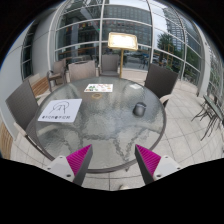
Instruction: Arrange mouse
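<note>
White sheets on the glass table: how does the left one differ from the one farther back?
The left sheet lies nearer the gripper; the far sheet lies by the far edge of the table. The left sheet shows larger, with a dark drawing and a text line; the far sheet's marks are too small to tell. Both are white and lie flat. Jaws open, empty.

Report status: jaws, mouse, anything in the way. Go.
Gripper open, jaws empty, above near edge of the glass table. Mouse on the glass, beyond the jaws, untouched. Paper sheet and small card off to the side; path clear.
</note>
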